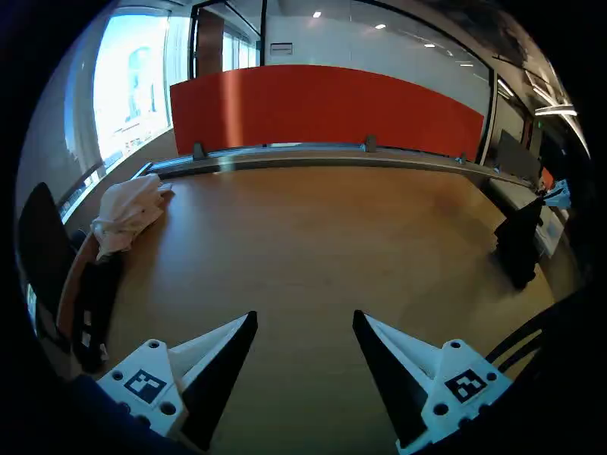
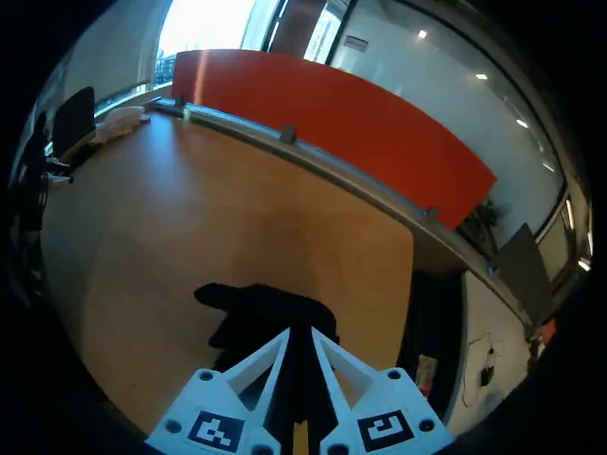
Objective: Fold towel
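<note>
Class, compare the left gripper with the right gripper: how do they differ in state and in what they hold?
The left gripper is open, fingers wide apart; the right gripper is shut. The left gripper has bare table between its fingers; the right gripper pinches a black cloth. Both have white fingers bearing square black-and-white markers.

Towel on table at far-left corner, partition behind.

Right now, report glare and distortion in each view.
Left gripper view: window blown out, red partition bowed by the fisheye. Right gripper view: window glaring at top, red partition tilted and curved, dark shape low in frame too black to read.
</note>
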Demonstrator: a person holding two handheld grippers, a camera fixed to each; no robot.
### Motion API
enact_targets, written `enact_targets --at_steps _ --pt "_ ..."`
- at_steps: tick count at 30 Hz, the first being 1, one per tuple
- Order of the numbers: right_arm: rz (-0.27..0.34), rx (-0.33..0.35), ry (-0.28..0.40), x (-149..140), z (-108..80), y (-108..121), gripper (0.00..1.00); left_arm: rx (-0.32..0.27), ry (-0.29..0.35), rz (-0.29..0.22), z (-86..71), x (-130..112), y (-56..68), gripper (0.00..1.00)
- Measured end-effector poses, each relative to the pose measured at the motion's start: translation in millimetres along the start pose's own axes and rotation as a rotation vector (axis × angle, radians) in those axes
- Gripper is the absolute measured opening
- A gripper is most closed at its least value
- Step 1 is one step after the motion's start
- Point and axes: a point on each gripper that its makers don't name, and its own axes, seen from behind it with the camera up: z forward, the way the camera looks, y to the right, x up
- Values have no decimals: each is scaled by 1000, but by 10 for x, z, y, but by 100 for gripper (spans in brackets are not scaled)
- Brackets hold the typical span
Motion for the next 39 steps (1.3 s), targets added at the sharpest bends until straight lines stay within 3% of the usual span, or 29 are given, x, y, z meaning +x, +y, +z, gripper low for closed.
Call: enact_targets --at_steps 9,23,29,39 --pt "26 -6 -25 -257 -60 -39 5 -6 -4 8 -18 -29 19 93" --pt "20 -13 -47 -395 -134 -74 5 -12 3 11 -32 -23 43 93" --pt "26 -31 -113 -707 -106 18 5 -7 0 10 -59 -46 12 93" --pt "91 -27 -207 -1262 -15 -1 5 2 -8 23 -82 -55 -10 93"
